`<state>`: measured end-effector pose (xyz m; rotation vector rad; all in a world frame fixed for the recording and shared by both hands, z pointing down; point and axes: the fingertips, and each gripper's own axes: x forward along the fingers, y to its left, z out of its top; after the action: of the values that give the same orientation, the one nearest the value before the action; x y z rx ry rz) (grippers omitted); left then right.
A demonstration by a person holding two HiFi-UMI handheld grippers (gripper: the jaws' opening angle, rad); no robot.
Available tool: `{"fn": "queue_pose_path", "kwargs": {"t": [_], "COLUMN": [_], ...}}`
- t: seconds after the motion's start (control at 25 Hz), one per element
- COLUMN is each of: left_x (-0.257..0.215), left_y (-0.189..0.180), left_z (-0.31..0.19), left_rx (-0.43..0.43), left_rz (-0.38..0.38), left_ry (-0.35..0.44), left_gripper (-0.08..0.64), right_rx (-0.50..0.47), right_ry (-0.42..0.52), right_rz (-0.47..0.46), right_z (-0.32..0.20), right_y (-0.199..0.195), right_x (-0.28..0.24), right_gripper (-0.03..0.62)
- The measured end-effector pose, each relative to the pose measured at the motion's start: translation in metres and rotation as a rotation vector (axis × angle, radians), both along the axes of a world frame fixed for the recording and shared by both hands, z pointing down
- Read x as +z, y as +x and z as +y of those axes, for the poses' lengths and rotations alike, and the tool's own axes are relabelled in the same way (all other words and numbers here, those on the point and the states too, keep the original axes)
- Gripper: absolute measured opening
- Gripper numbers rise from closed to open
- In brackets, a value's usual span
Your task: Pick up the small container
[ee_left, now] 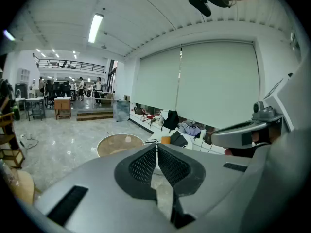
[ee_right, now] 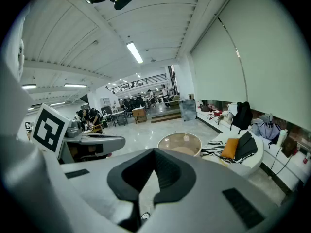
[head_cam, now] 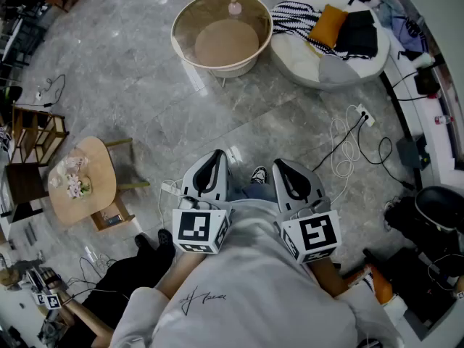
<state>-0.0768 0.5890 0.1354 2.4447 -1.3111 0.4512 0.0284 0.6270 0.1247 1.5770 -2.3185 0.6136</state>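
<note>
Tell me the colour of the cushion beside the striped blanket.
The cushion is orange; the head view shows it best.

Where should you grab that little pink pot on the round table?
Probably by its sides, from above: the small container stands upright near the round table's far edge, nothing close beside it, so jaws can straddle it.

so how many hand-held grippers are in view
2. The left hand-held gripper is at the head view's lower middle, the right hand-held gripper just beside it. Both are shut, holding nothing.
</note>
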Motion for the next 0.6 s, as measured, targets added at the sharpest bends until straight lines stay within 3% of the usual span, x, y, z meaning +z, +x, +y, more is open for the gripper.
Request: {"fn": "queue_pose_path", "kwargs": {"t": [0.2, 0.4, 0.6], "left_x": [0.002, 0.003, 0.006], "left_y": [0.008, 0.017, 0.023], "left_z": [0.016, 0.025, 0.025], "left_rx": [0.02, 0.043, 0.07], "left_rz": [-0.046, -0.053, -0.055], "left_ry": [-0.01, -0.031, -0.043], "left_gripper": [0.018, 0.018, 0.018], "right_rx": [-0.011, 0.012, 0.017], "right_ry": [0.001, -0.028, -0.062], "right_rz": [-0.021, -0.08, -0.082], "right_z": [0.008, 0.014, 0.014], "right_y": [0.005, 0.011, 0.015], "right_x": [0.002, 0.005, 0.014], "right_gripper": [0.014, 0.015, 0.015]}}
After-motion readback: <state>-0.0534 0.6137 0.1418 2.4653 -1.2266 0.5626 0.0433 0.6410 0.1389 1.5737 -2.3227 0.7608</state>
